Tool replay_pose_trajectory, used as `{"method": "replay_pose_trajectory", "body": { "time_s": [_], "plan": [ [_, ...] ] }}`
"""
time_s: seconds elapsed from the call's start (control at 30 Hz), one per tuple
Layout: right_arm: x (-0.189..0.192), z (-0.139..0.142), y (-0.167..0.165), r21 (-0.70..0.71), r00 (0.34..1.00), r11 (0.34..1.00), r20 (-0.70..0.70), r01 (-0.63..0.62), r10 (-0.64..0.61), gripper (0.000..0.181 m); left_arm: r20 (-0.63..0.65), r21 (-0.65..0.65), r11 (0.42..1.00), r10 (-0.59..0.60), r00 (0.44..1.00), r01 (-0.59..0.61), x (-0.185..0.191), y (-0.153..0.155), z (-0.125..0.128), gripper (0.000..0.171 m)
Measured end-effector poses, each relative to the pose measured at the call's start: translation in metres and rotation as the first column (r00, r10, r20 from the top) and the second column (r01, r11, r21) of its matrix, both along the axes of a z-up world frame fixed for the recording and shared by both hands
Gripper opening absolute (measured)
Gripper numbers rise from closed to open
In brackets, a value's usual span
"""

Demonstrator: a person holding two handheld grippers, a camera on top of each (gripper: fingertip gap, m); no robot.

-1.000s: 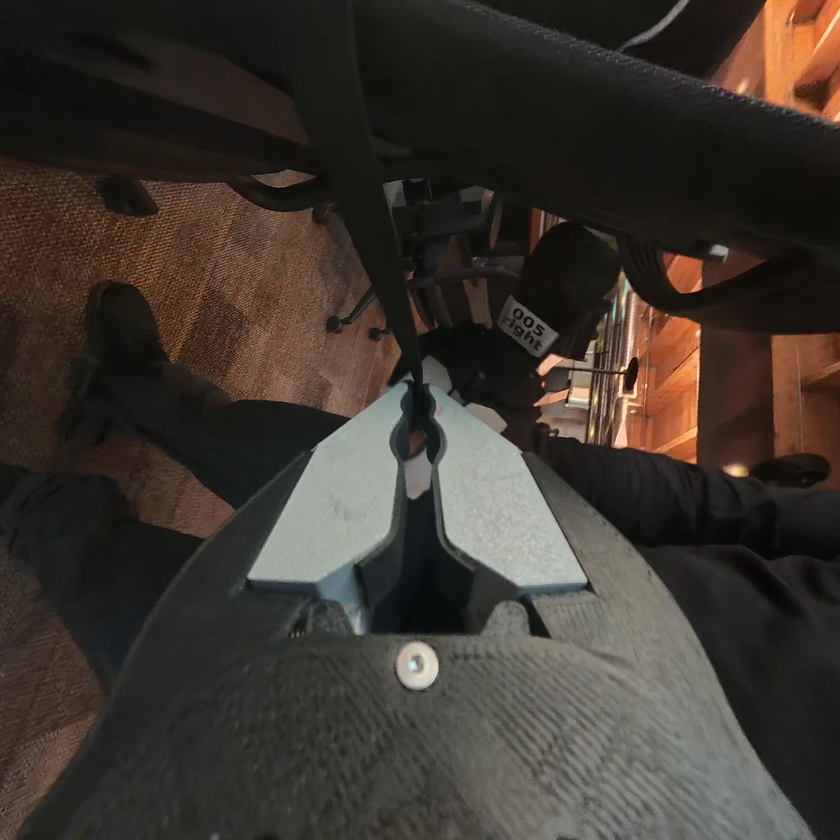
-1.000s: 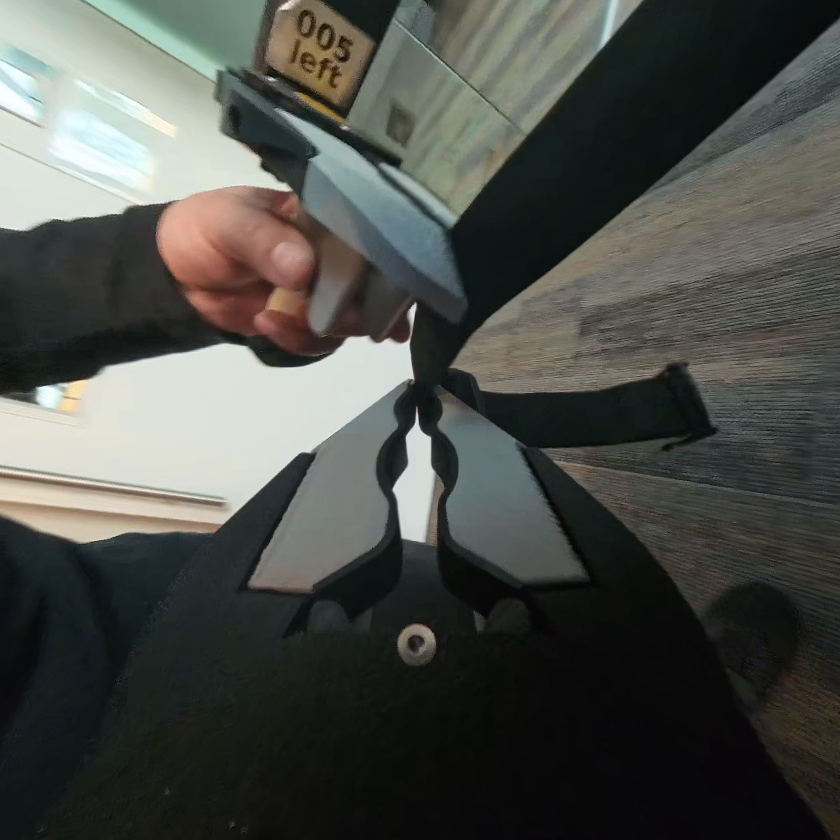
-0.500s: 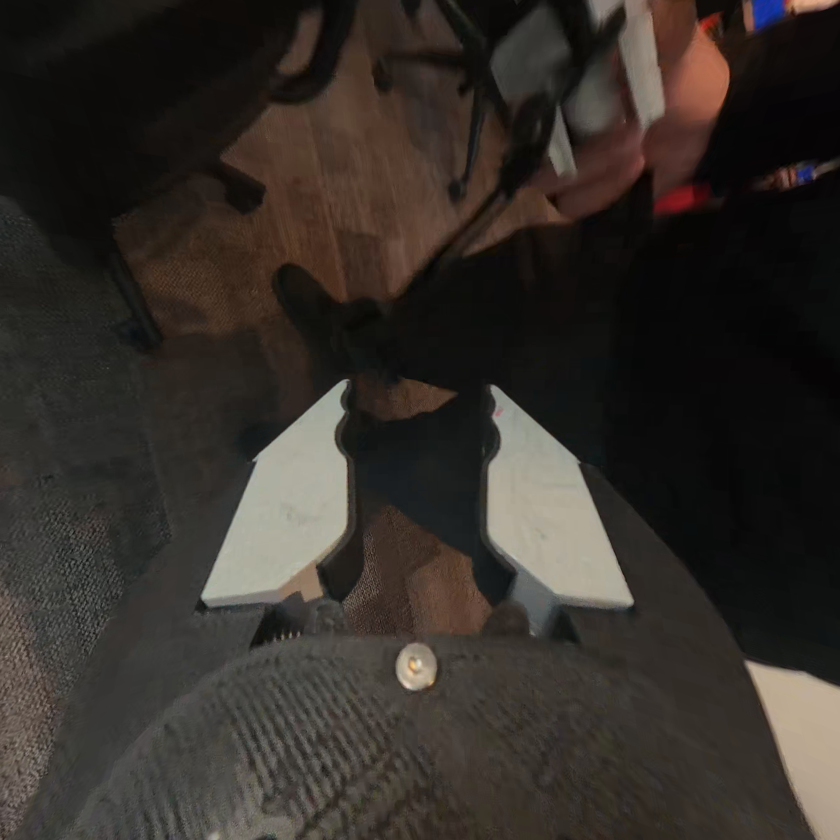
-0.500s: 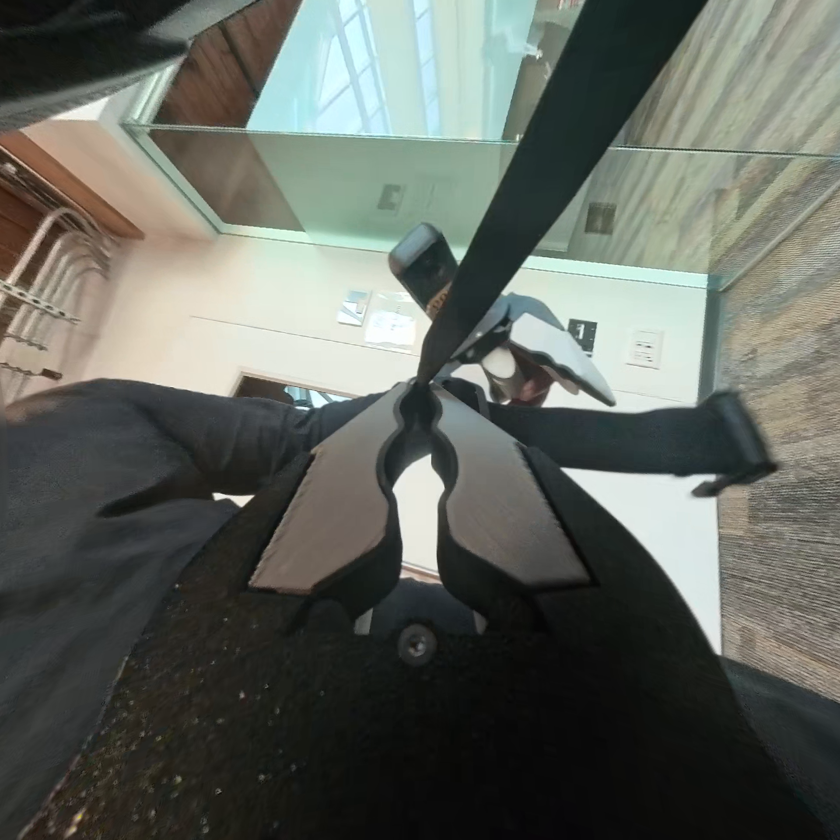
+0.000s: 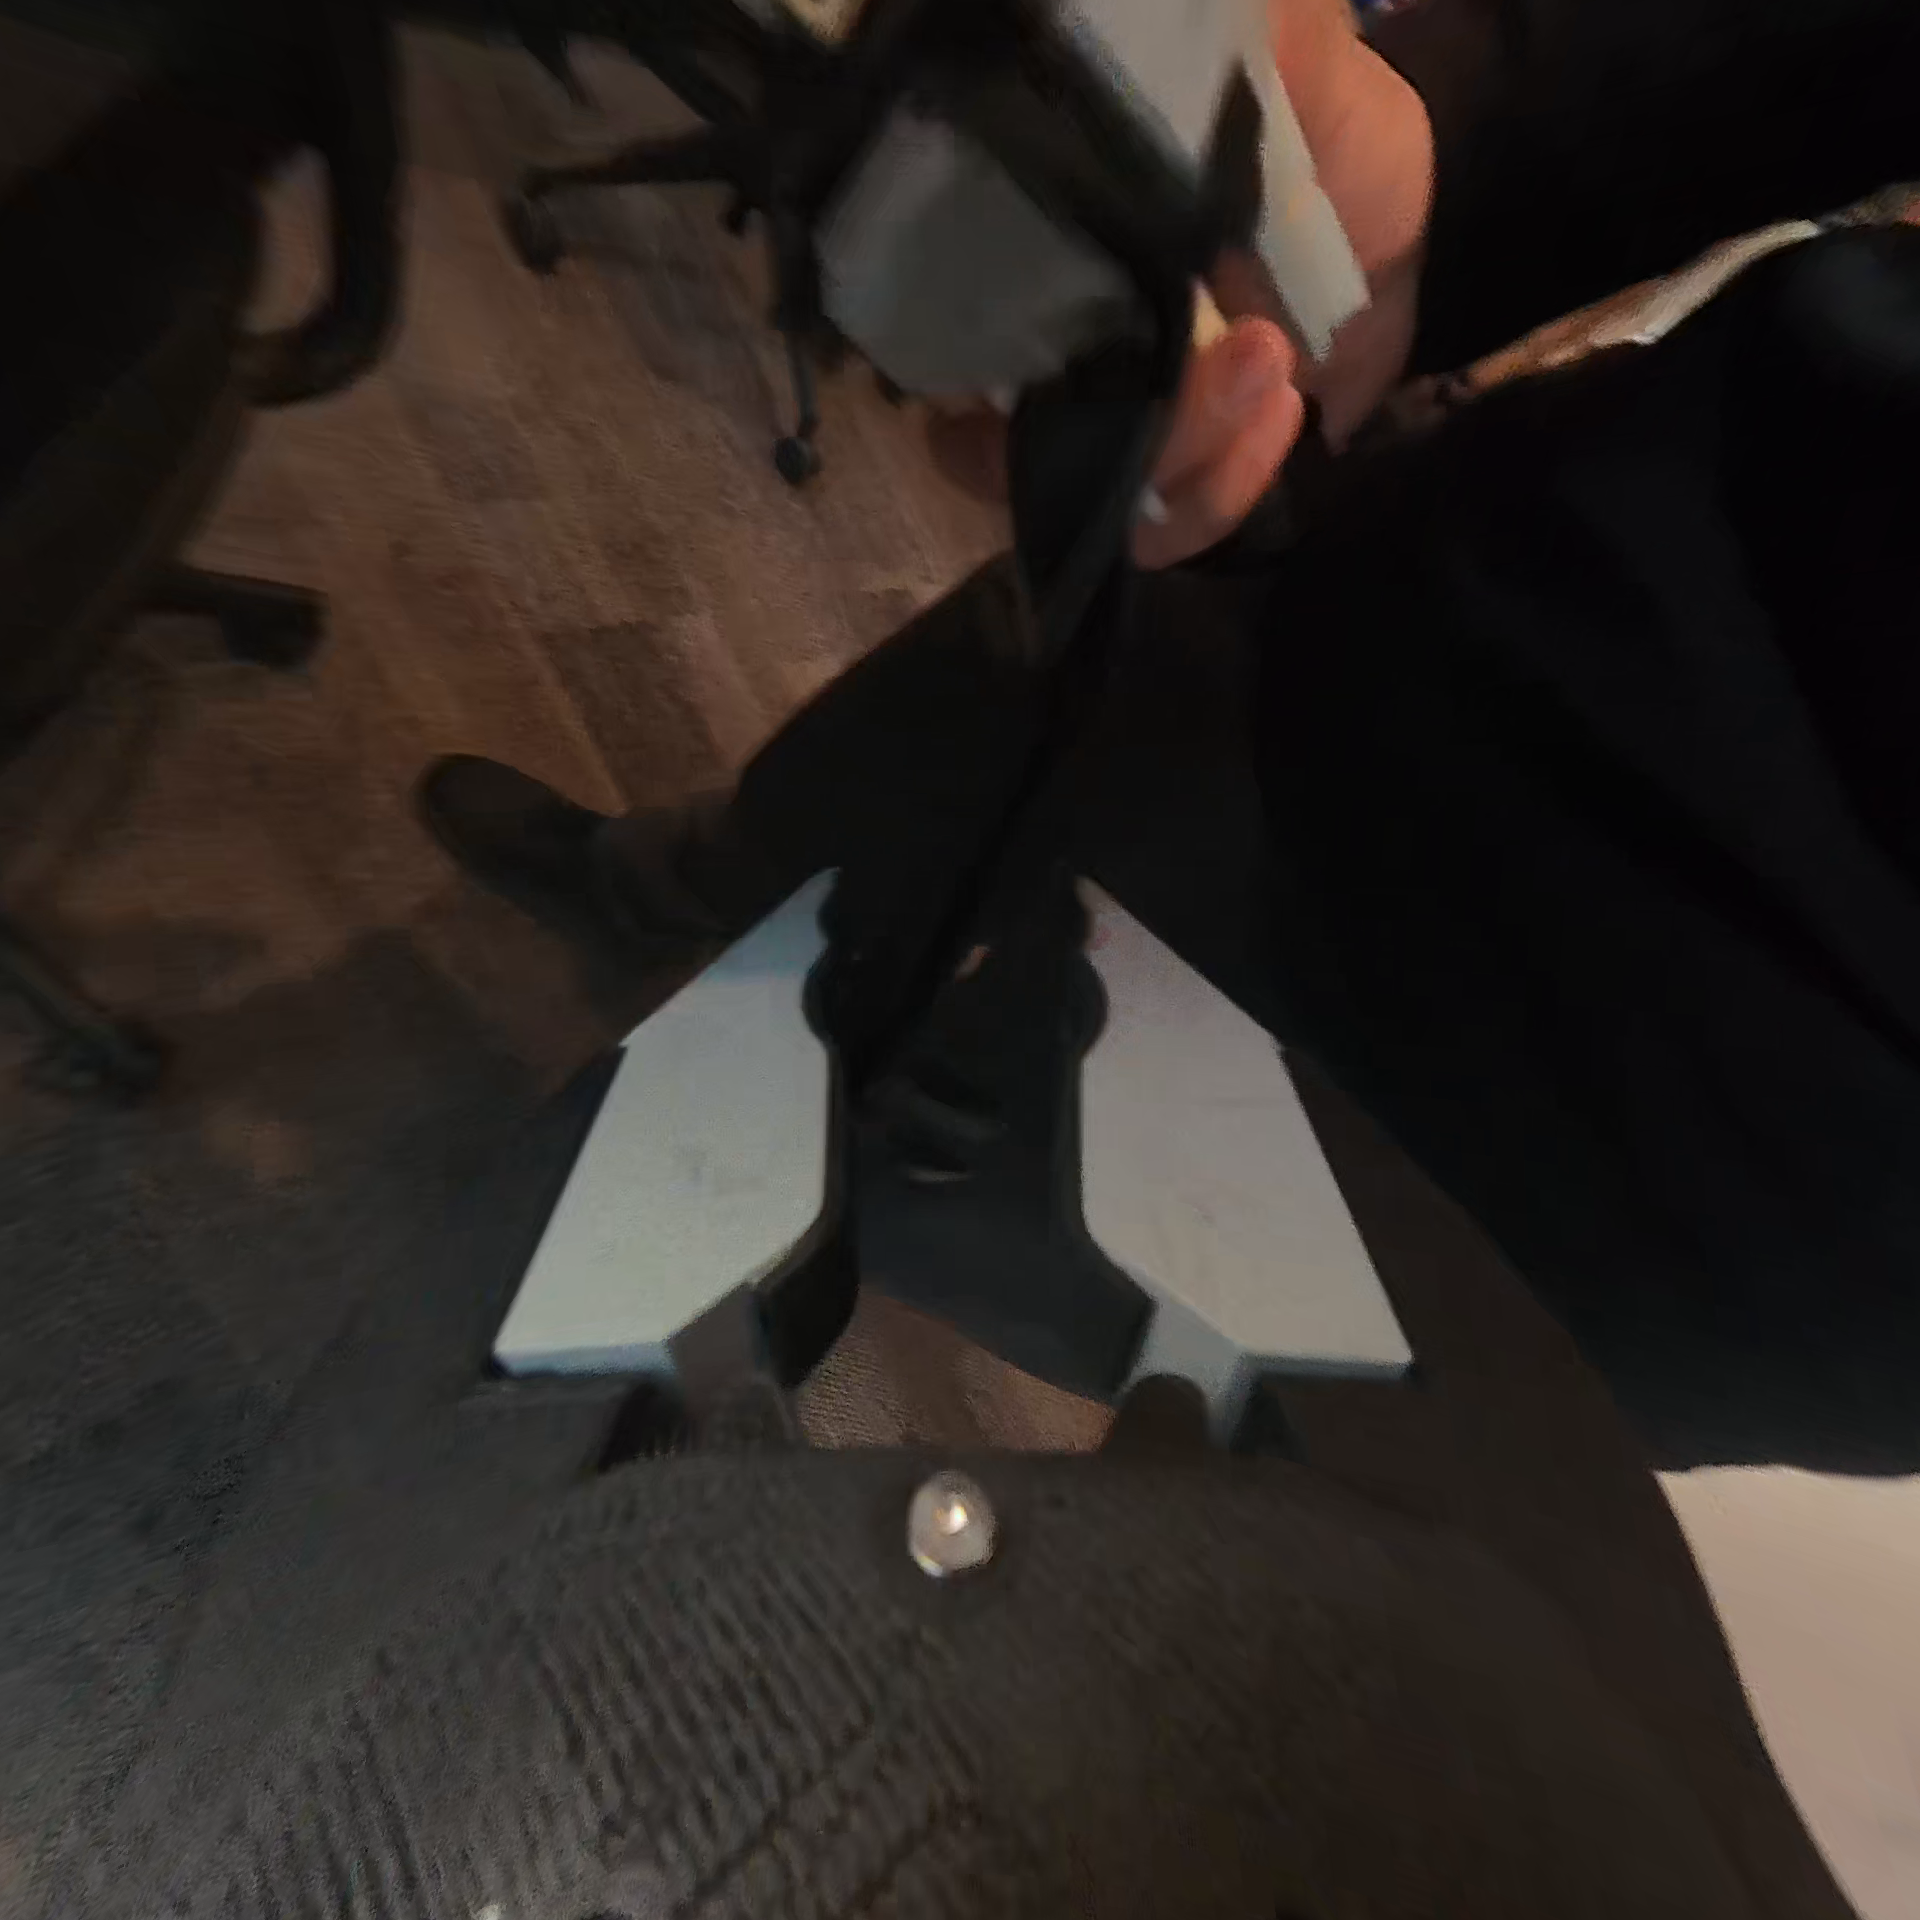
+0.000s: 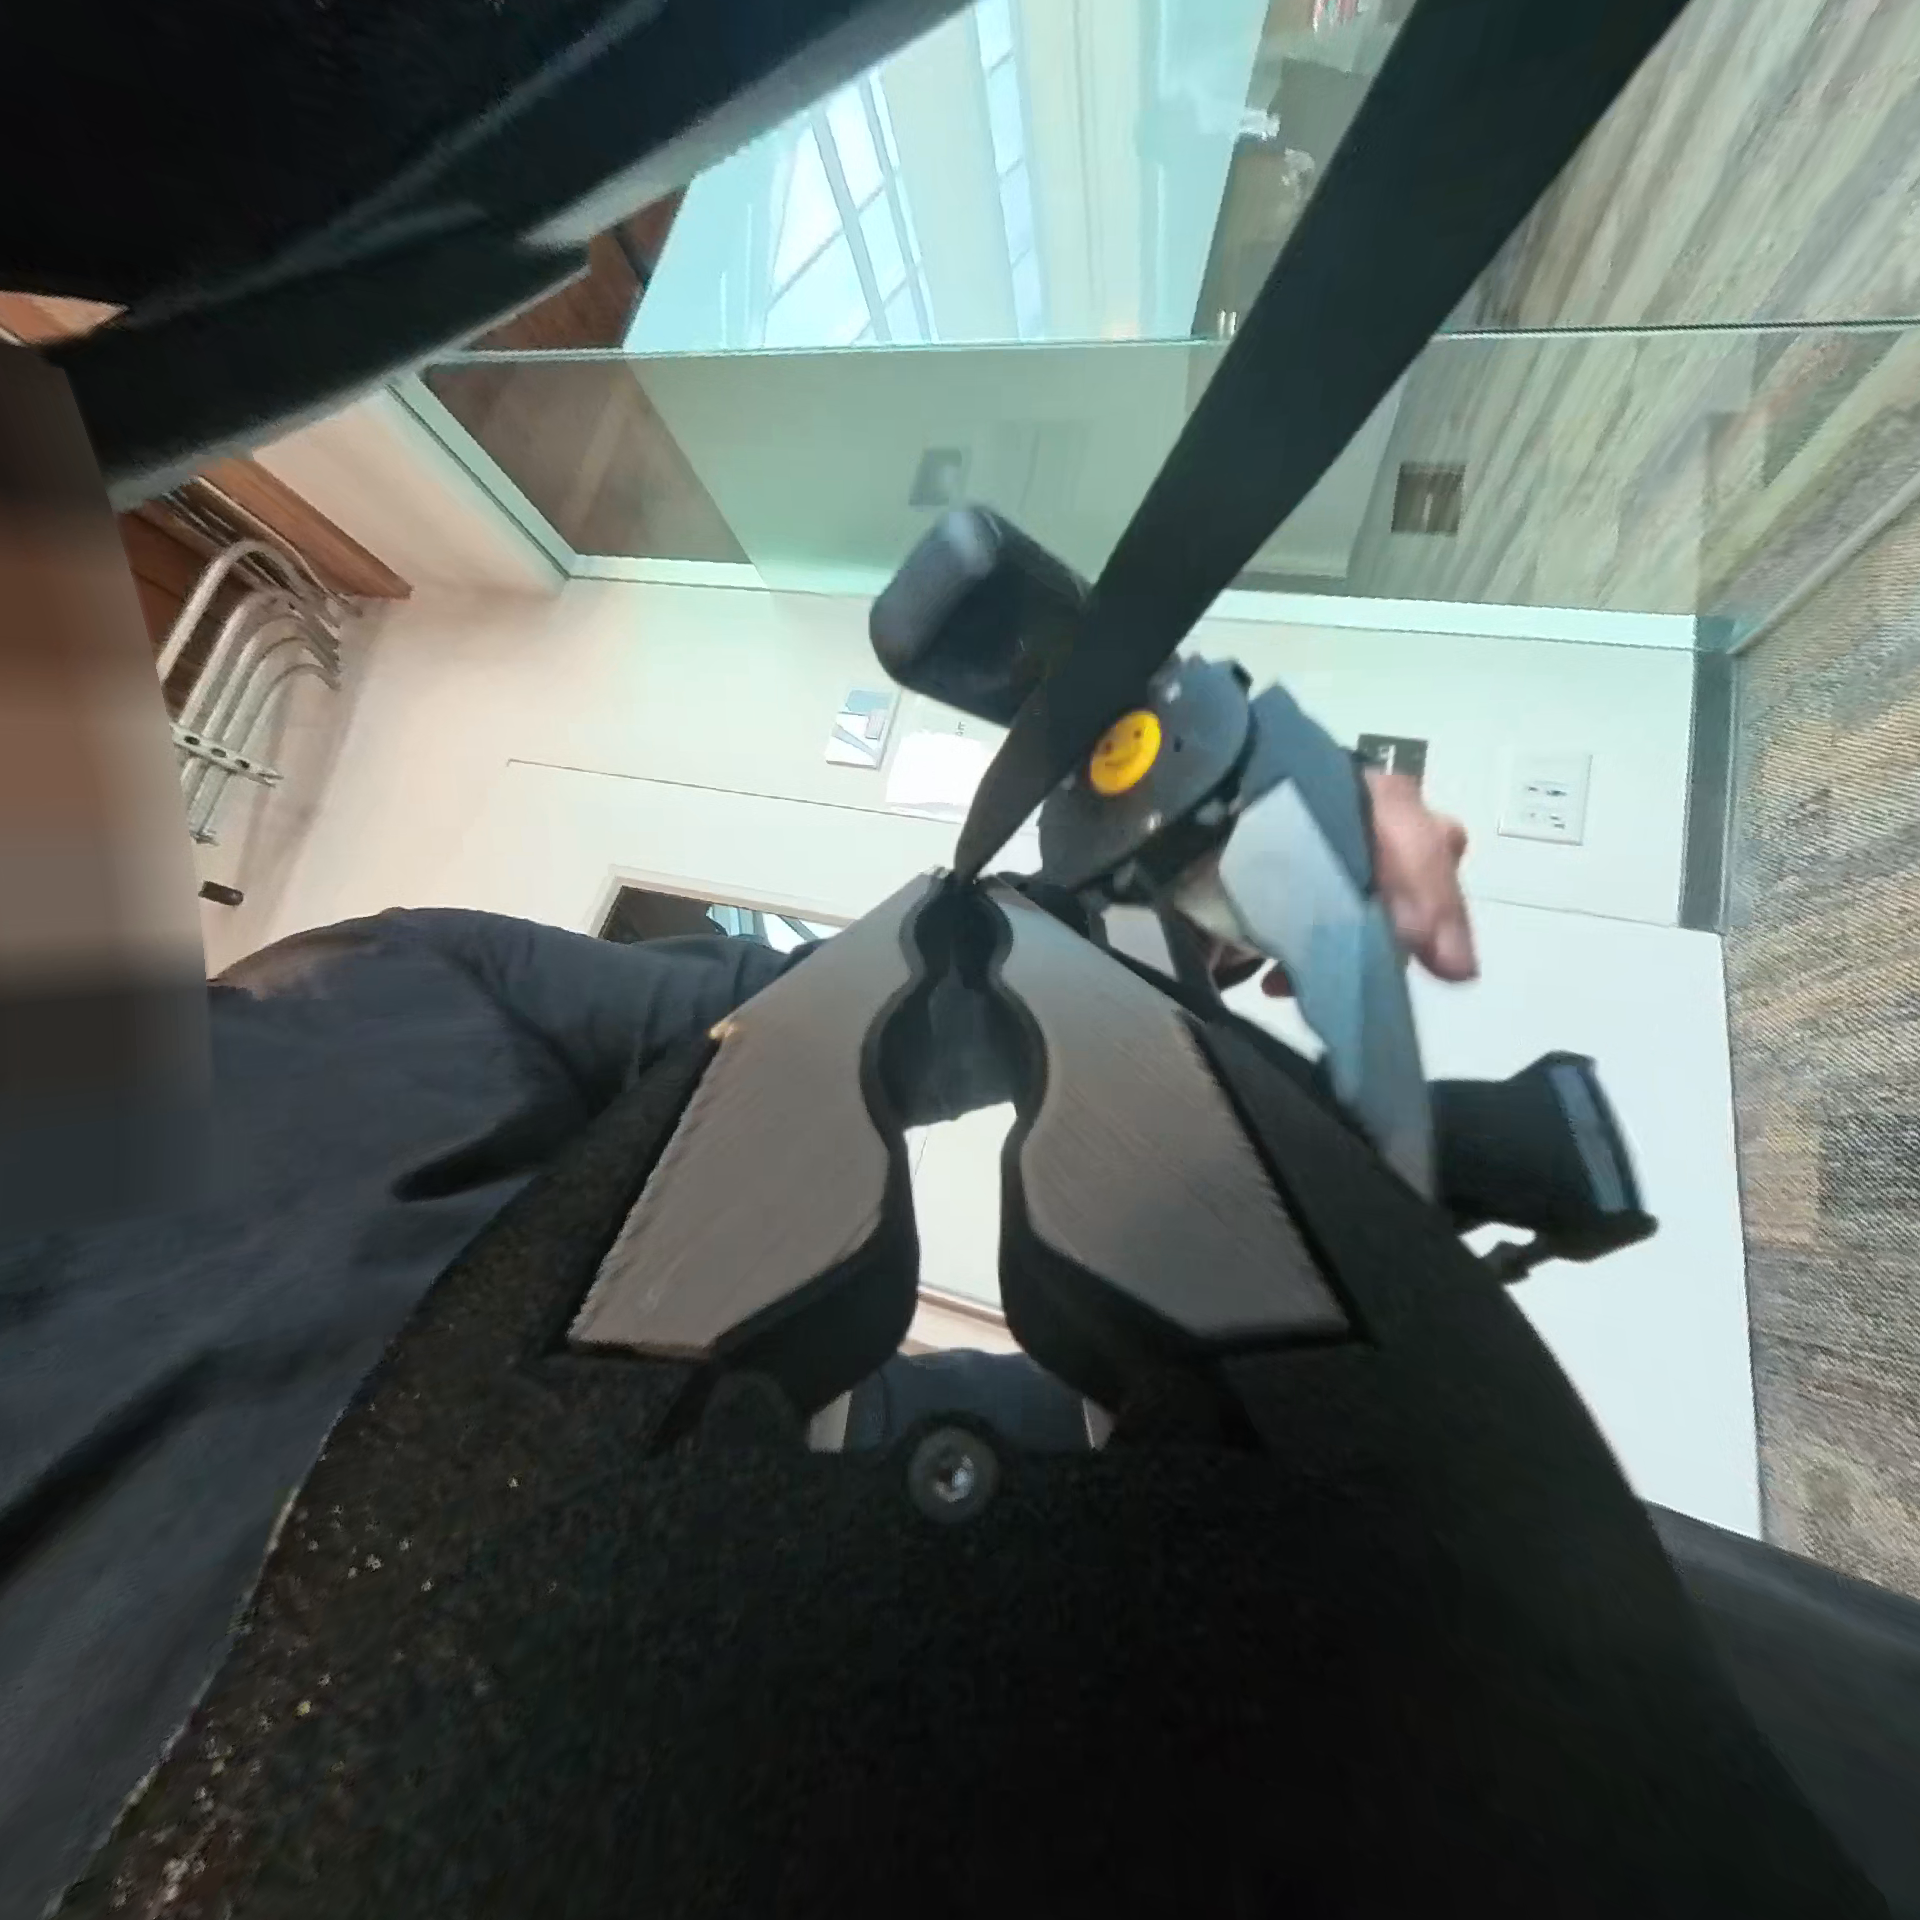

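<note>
A black webbing strap (image 6: 1299, 395) runs from the upper right down into my right gripper (image 6: 958, 888), which is shut on it at the fingertips. The strap's loose end with a buckle (image 6: 1558, 1153) sticks out to the right. My left gripper (image 5: 956, 925) is open, and the strap (image 5: 1070, 644) hangs down into the gap between its pale fingers (image 5: 707, 1174); I cannot tell whether it touches them. The right gripper's grey fingers (image 5: 935, 281) and the hand (image 5: 1247, 416) holding it show above, blurred. The left gripper's fingers (image 6: 1320, 935) show just beyond my right gripper's tips.
Brown carpet floor (image 5: 540, 499), an office chair base with casters (image 5: 790, 447), a dark shoe (image 5: 509, 821) and dark trouser legs (image 5: 1558, 831) lie below. Grey fabric (image 5: 156, 1403) is at the lower left. A glass partition (image 6: 935, 447) and a white wall (image 6: 623, 707) lie beyond. About 10 cm separates my left fingertips from my right.
A second ago my left gripper was shut on the strap. It opened, let go and swung away; now the strap hangs between its open fingers. My right gripper stays shut on the strap.
</note>
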State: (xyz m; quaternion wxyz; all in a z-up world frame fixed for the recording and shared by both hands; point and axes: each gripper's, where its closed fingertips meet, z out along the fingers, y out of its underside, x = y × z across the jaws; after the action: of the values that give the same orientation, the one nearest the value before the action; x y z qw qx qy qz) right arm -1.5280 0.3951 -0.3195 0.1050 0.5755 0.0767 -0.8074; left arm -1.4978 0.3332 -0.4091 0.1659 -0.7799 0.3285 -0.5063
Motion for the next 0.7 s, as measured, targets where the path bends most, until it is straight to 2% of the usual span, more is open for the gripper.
{"method": "replay_pose_trajectory", "body": {
  "time_s": [0.07,0.2,0.27,0.37,0.43,0.5,0.57,0.63,0.7],
  "plan": [
    [-0.001,-0.006,-0.001,0.039,0.999,0.999,0.035,-0.004,0.003,0.000,-0.007,-0.029,0.999,-0.022,1.000,0.022,0.009,-0.012,-0.001,0.002],
    [0.004,-0.041,-0.002,0.145,0.971,0.989,0.238,-0.035,-0.001,0.002,-0.122,-0.111,0.988,0.092,0.988,-0.106,0.020,-0.028,-0.011,0.001],
    [0.016,-0.060,-0.011,0.251,0.931,0.962,0.365,-0.108,0.009,0.016,-0.198,-0.171,0.972,0.126,0.972,-0.161,0.032,-0.042,-0.019,0.001],
    [0.050,-0.076,-0.022,0.451,0.848,0.865,0.527,-0.220,-0.059,0.022,-0.212,-0.263,0.926,0.216,0.953,-0.269,0.056,-0.047,-0.015,0.001],
    [0.073,-0.073,-0.026,0.528,0.807,0.806,0.580,-0.265,-0.115,0.042,-0.208,-0.318,0.888,0.278,0.938,-0.333,0.066,-0.037,-0.013,0.001],
    [0.093,-0.064,-0.037,0.611,0.790,0.722,0.594,-0.324,-0.149,0.043,-0.202,-0.381,0.842,0.329,0.923,-0.383,0.077,-0.025,-0.013,0.001],
    [0.109,-0.059,-0.051,0.685,0.768,0.606,0.614,-0.404,-0.182,0.050,-0.185,-0.474,0.775,0.376,0.908,-0.418,0.090,-0.015,-0.012,0.001],
    [0.120,-0.057,-0.067,0.742,0.757,0.473,0.619,-0.475,-0.210,0.056,-0.179,-0.547,0.715,0.408,0.895,-0.435,0.104,-0.007,-0.012,0.001],
    [0.132,-0.062,-0.076,0.776,0.734,0.313,0.625,-0.547,-0.266,0.057,-0.180,-0.589,0.677,0.423,0.888,-0.442,0.118,0.000,-0.012,0.001]
  ]
}}
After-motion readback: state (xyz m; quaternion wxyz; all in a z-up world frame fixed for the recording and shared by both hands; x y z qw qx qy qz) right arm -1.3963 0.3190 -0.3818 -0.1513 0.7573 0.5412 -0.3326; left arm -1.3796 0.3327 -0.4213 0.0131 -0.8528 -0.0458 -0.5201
